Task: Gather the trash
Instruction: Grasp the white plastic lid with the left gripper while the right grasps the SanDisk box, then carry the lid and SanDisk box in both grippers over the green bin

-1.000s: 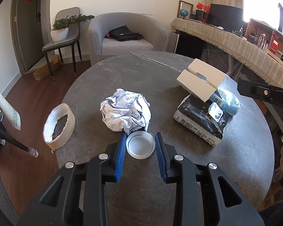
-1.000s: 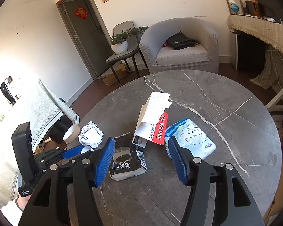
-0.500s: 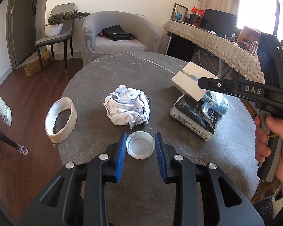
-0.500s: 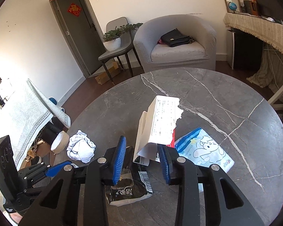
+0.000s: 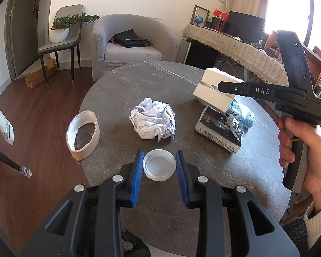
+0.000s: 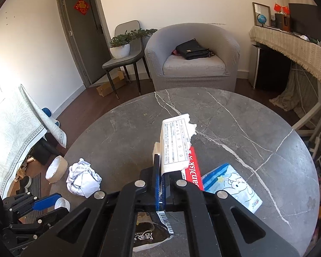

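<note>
My left gripper (image 5: pixel 159 164) holds a white bottle cap (image 5: pixel 159 164) between its blue pads, shut on it above the table's near edge. A crumpled paper ball (image 5: pixel 153 121) lies just beyond it. My right gripper (image 6: pixel 159 172) is shut on a torn white and red cardboard box (image 6: pixel 177 143) and holds it above the table; the box shows in the left wrist view (image 5: pixel 214 90). Under it lie a black torn packet (image 5: pixel 219 126) and a blue tissue pack (image 6: pixel 233 184). A tape roll (image 5: pixel 83 131) stands at the table's left edge.
The round grey marble table (image 6: pixel 235 117) has a grey armchair (image 6: pixel 192 57) with a black bag behind it. A chair with a potted plant (image 6: pixel 123 47) stands left. A cloth-covered desk (image 5: pixel 241 51) runs along the right. Something dark sits below the table's near edge (image 5: pixel 130 244).
My right gripper closed on the cardboard box and lifted it off the packets. My left gripper has stayed on the bottle cap and drawn back a little.
</note>
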The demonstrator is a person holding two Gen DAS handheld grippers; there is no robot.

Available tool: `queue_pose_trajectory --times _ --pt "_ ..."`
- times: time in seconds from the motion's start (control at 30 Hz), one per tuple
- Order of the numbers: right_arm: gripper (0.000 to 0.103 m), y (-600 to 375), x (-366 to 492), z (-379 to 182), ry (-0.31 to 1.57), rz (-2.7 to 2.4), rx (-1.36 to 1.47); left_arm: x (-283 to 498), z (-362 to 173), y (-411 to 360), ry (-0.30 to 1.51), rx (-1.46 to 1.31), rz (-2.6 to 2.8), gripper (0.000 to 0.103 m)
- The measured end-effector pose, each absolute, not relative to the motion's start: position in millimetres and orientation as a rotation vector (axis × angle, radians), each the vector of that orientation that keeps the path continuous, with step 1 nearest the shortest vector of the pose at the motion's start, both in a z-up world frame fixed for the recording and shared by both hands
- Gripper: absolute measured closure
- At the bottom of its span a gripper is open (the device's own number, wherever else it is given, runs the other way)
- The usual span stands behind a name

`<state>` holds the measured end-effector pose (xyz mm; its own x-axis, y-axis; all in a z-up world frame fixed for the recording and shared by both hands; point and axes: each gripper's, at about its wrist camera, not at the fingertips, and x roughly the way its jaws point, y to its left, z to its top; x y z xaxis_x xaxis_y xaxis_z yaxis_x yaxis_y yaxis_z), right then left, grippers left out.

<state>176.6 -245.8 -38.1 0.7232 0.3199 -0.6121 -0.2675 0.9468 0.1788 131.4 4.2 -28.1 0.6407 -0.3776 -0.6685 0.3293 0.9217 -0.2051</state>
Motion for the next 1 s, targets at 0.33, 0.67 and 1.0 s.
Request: queue_pose_trajectory --times 0.33,0.67,1.0 --pt "0.103 -224 157 -17 0.654 0.393 0.058 115 -15 26 0.758 -0.072 -0.372 0.070" --pt "0.103 -190 129 -4 0.642 0.495 0.048 94 -19 56 0.774 -0.075 -0.319 0.070" --pt "0.103 -139 96 0 0.649 0.616 -0.006 72 -39 101 0.840 -0.121 -0.249 0.070"
